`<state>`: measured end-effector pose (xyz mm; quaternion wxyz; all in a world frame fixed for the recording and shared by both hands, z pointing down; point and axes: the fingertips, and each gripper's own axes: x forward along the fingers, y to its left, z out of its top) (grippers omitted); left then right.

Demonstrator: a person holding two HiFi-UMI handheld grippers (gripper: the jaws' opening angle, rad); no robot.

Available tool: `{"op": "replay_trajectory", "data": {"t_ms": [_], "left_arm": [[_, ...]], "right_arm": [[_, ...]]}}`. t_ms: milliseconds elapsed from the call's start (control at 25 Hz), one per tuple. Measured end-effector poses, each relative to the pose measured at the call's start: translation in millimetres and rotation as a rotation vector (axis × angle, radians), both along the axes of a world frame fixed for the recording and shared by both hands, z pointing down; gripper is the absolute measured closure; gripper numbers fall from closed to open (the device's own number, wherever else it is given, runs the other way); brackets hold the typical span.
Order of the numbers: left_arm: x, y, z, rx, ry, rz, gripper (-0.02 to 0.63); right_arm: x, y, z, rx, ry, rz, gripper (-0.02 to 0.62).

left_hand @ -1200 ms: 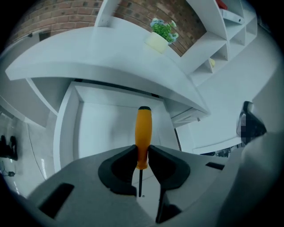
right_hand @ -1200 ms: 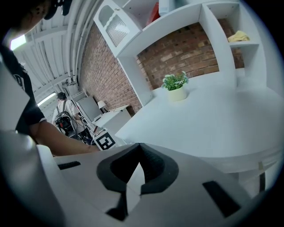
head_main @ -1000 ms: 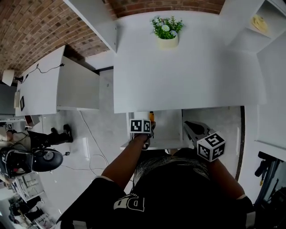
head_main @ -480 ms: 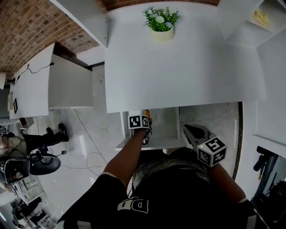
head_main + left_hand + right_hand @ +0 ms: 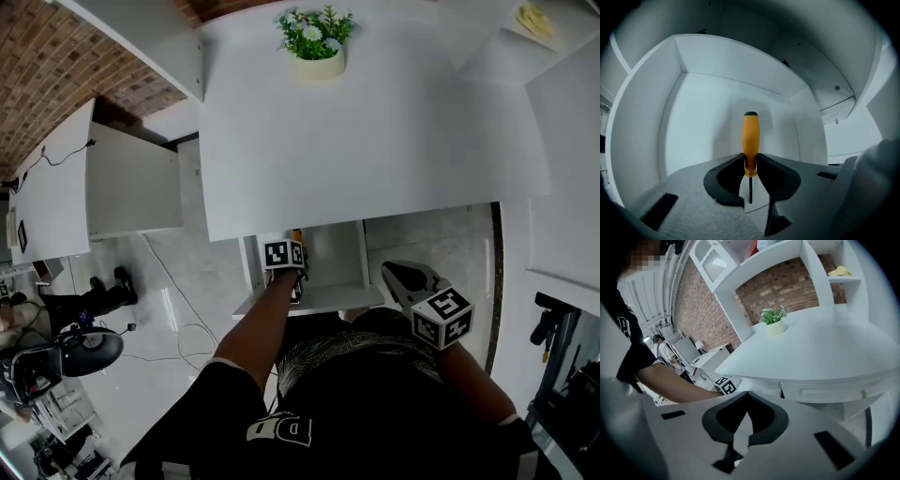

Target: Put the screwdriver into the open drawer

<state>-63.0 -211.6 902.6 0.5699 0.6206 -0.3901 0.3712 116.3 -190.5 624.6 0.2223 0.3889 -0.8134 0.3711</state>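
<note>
Left tongs (image 5: pixel 750 160) clenched on the screwdriver (image 5: pixel 750 136). The two dark pads press on the lower end of the orange handle, just where the thin metal shaft begins. The long axis of the tool lies along the line the tongs point. The handle, with its black end cap, runs forward and away from the jaws. The shaft runs back between the pads, its tip ending in the gap behind them.

Ahead of and around the jaws stands the open drawer (image 5: pixel 708 117), white, with its floor and side walls enclosing the handle on the left, on the right and at the far end. The capped end points at the far wall and stays apart from it. Whether the handle touches the floor cannot be told.

In the head view the left tongs reach down into the drawer below the front edge of the desk (image 5: pixel 375 122), the orange handle showing just beyond the marker cube. A plant (image 5: pixel 314 42) stands at the far side of the desk, well beyond the tongs.

Right tongs (image 5: pixel 746 397) clenched, pad tips touching, with nothing between them. They hang to the right of the left tongs, outside the drawer and near its right front corner.
</note>
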Motion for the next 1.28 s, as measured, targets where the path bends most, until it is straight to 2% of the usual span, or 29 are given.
{"op": "replay_trajectory", "data": {"t_ms": [440,720,1120,1280], "left_arm": [[2,-6,-6,0.033,-0.013,0.026,0.511],[-3,-1,-33,0.041,0.000,0.036,0.511],[-37,0,-99,0.169,-0.022,-0.001,0.516],[-58,-5,-144,0.274,-0.026,-0.063,0.566]], "right_arm": [[6,1,-1,0.011,-0.006,0.006,0.591],[-5,-8,-14,0.039,-0.033,-0.018,0.591],[-34,-28,-37,0.127,-0.122,-0.102,0.591],[-47,-33,-47,0.143,-0.151,-0.130,0.591]]}}
